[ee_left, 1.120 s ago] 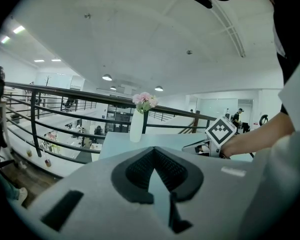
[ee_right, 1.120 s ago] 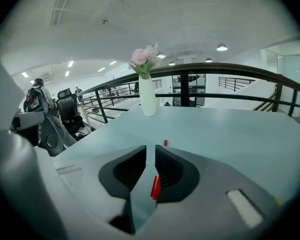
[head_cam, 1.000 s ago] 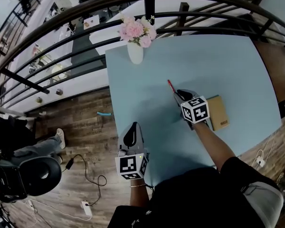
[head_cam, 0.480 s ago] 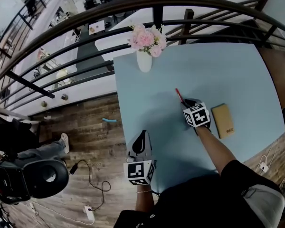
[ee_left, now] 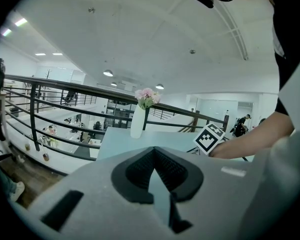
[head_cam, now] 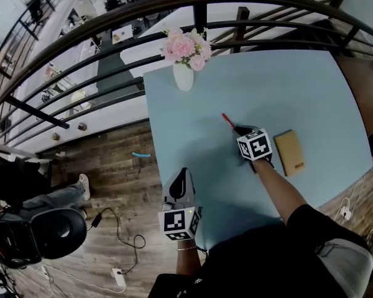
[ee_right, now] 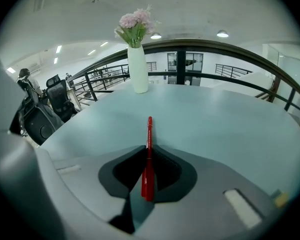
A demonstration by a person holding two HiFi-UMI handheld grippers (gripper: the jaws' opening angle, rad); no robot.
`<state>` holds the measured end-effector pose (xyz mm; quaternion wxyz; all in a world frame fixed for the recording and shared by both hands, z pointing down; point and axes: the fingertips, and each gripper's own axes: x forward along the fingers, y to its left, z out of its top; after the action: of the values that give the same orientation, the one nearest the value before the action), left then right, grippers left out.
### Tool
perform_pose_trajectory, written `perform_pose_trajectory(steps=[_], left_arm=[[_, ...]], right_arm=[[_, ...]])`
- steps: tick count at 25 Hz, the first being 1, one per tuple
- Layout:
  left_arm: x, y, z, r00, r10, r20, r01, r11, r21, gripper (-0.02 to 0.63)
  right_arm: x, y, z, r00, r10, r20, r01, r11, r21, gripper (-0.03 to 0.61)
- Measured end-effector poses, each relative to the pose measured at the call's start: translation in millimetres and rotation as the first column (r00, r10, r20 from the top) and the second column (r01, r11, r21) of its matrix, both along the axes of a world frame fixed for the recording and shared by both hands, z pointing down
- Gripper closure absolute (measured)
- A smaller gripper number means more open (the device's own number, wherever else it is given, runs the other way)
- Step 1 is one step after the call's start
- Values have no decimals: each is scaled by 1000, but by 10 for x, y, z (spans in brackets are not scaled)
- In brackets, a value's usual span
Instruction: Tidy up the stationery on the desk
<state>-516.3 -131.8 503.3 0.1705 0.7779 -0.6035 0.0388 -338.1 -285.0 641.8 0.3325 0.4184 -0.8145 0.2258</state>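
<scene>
Pen (ee_right: 149,134): red, clamped in the right hand-held gripper (head_cam: 240,130). The jaws have just been closing and now press on the pen's rear part. The pen runs along the line of the jaws, with most of its length sticking out ahead toward the vase (head_cam: 183,78). Whether its far tip rests on the tabletop (head_cam: 286,85) or hangs just clear cannot be settled from either view.

Left hand-held gripper (ee_left: 156,170): jaws together, nothing between them. It sits at the near left edge of the tabletop, well apart from the pen, and takes no part in the grasp.

Tan notebook (head_cam: 290,152): flat on the tabletop, just beside the right hand-held gripper on its right side and not touched.

Stage, as judged: the pen is secured and the carry to wherever it belongs is not begun. The notebook remains to be dealt with.

Hazards:
- The hold is on a thin round barrel near one end. The long overhang can lever the pen downward or let it slide out forward if the wrist tips further.
- If the tip does rest on the surface, dragging it would twist the pen in the pads or mark the tabletop.
- A sideways swing could knock the notebook.
- A forward reach puts the vase in line, and it stands close to the far edge.
</scene>
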Motion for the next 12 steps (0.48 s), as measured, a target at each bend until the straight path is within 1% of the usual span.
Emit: perform_pose_trajectory(steps=[4, 12], left_arm=[[-26, 38, -35, 1000, -10, 1, 10, 1000, 0, 615], [-31, 97, -122, 1000, -24, 14, 24, 1000, 16, 615]], right_arm=[[23, 45, -36, 1000, 2, 3, -2, 1000, 7, 526], [67, 114, -232, 999, 2, 49, -4, 999, 48, 526]])
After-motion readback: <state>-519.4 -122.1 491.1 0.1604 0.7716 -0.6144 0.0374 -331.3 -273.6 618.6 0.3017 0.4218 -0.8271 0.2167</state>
